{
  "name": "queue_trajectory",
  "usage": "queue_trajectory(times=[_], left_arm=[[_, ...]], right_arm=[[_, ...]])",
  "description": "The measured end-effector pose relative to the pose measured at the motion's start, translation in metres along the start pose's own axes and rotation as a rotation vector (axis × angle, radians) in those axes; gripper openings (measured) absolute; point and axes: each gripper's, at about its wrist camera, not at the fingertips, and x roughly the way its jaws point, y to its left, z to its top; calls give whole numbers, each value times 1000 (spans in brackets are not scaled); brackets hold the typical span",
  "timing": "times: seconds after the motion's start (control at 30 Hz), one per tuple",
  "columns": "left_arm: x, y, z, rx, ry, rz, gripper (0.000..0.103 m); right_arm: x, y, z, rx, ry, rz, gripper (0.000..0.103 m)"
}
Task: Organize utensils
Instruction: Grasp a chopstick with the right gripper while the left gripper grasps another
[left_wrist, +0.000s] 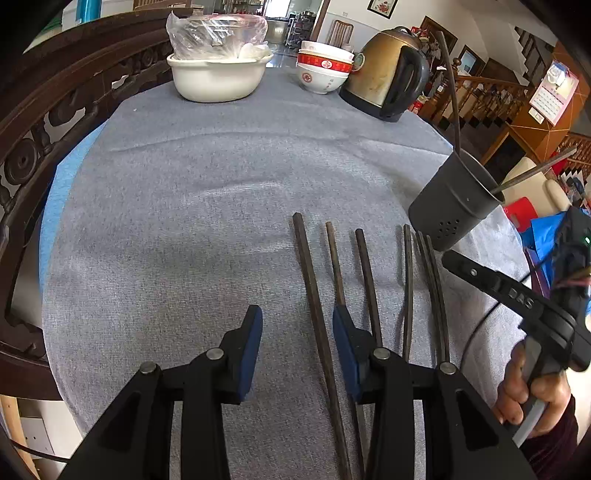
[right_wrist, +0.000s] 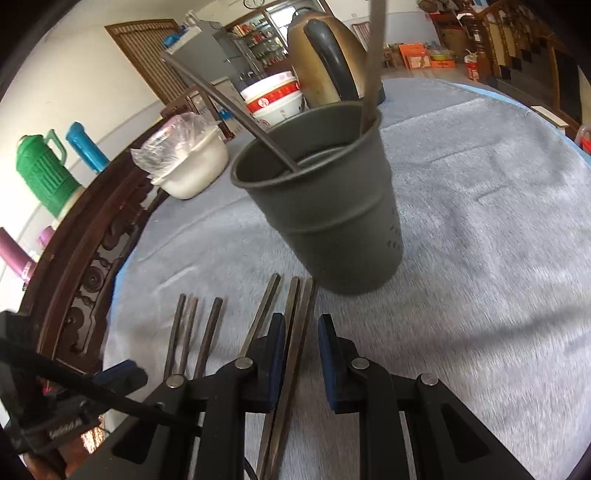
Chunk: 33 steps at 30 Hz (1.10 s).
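Far L: white basin (left_wrist: 218, 79) w/ plastic-wrapped contents at back of grey cloth-covered table (left_wrist: 184, 221), red/white bowls (left_wrist: 324, 70) and brass kettle (left_wrist: 388, 74) beside it; none part of next move. L gripper (left_wrist: 297, 332) low over cloth, pads spread wide, holding nothing; leftmost chopstick (left_wrist: 314, 291) running up through the gap, closer to R pad, not touched as far as visible. Six loose chopsticks (left_wrist: 369, 284) in a rough row on cloth, R of centre in L wrist view, all lying flat, long axes roughly parallel to each other and to the gripper fingers, far ends pointing away toward the holder and table back, near ends under/behind the tools. Further R: right gripper (right_wrist: 302, 339) part open, narrower gap than L, empty; one or two sticks of the R-hand trio (right_wrist: 295, 332) passing between pads, no clear contact. Dark metal utensil holder (right_wrist: 321, 206) just beyond stick tips, ahead of R gripper, upright on cloth (tilt looks like lens effect), two sticks (right_wrist: 373, 74) already standing inside, leaning on rim. Judgement: R gripper nearer holder and already lined up along a stick's axis, so likely a close-and-lift, then swing stick upright to drop in tip-first. Risk: pinching two sticks at once, since they lie touching or nearly so.
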Motion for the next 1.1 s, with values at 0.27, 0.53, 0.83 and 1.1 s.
queue_trajectory(times=[0.27, 0.53, 0.83, 1.1], left_arm=[[2, 6, 2, -18, -4, -26, 41], [1, 9, -1, -23, -2, -38, 41], [-3, 16, 5, -34, -1, -50, 41], [1, 24, 19, -50, 42, -90, 41]], right_arm=[[20, 15, 0, -37, 39, -87, 21], [18, 26, -2, -71, 74, -78, 21], [32, 30, 10, -61, 139, -156, 17], [40, 40, 12, -120, 172, -243, 11]])
